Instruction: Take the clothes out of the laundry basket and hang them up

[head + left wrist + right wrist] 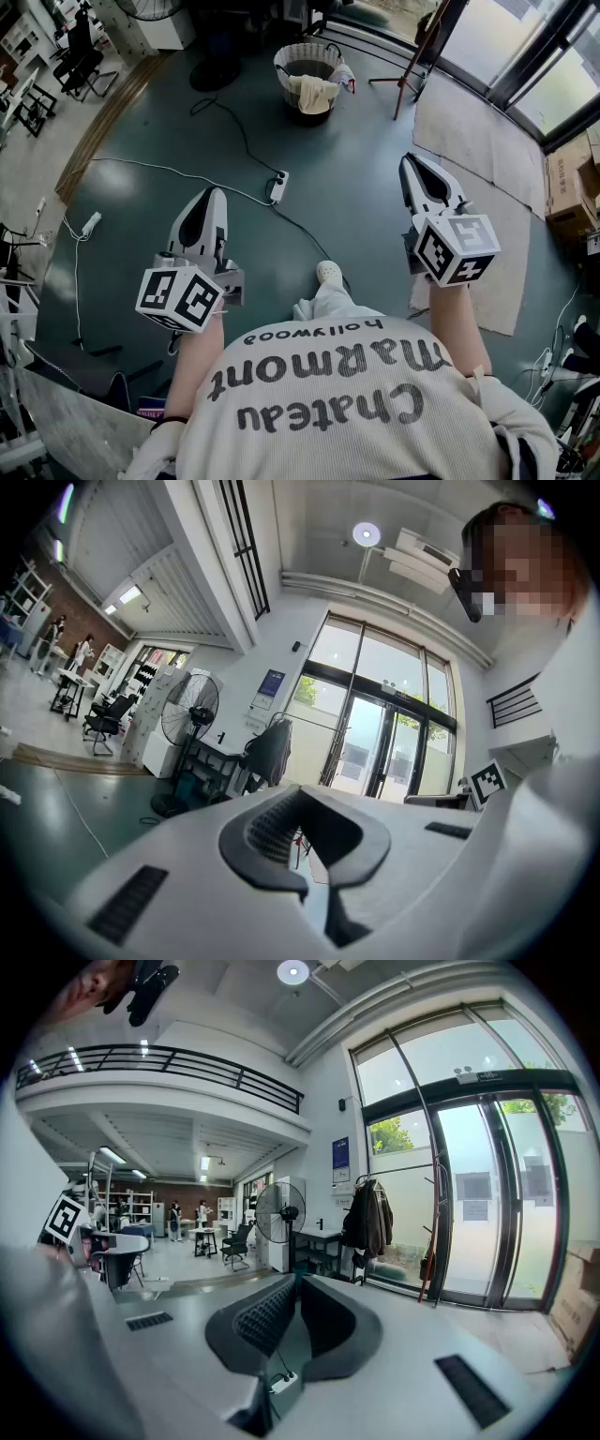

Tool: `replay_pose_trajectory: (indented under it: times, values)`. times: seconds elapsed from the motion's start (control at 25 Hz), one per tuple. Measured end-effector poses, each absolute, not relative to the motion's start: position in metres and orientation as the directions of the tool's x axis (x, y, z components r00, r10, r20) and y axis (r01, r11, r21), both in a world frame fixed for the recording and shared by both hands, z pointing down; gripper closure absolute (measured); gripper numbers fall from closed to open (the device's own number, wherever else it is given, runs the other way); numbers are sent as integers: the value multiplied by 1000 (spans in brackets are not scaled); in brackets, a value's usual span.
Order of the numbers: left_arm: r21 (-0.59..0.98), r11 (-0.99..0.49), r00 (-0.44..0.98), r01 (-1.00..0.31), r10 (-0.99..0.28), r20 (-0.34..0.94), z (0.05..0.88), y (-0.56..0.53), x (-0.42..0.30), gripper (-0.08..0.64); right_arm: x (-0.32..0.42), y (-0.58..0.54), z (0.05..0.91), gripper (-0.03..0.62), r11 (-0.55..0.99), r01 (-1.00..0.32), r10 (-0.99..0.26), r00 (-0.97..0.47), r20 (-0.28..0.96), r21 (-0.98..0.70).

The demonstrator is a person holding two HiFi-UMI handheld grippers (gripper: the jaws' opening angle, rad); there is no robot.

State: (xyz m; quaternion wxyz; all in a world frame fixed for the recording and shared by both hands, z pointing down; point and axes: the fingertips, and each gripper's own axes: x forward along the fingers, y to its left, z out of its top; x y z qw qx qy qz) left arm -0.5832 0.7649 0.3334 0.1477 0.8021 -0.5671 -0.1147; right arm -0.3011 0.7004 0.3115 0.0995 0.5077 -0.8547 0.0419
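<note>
Head view: laundry basket (309,58) with clothes (315,92) at upper centre, well apart from both tools | left gripper (212,199) and right gripper (412,165) — jaws pressed together, empty | best: walk close, spread jaws before reaching in

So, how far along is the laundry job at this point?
Done: nothing that shows. The laundry basket across the floor has clothes in it, with a pale cloth draped over its rim. In hand: nothing; the left gripper and right gripper are both shut and empty, well short of the basket. Left: reach the basket, pull the clothes out, hang each one.
</note>
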Motion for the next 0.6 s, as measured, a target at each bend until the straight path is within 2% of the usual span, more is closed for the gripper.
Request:
replay_pose_trajectory:
  times: [0.28, 0.48, 0.6]
  values:
    - [378, -299, 322, -876, -947, -5, 338, 734, -580, 554, -297, 667, 319, 555, 496, -868, -848, -483, 219, 5]
    - [378, -263, 283, -888, -959, -1, 336, 695, -579, 555, -289, 622, 319, 554, 522, -848, -833, -530, 159, -89]
    - [429, -246, 249, -869, -967, -50, 329, 672, -583, 555, -286, 591, 317, 554, 544, -832, -822, -555, 127, -109]
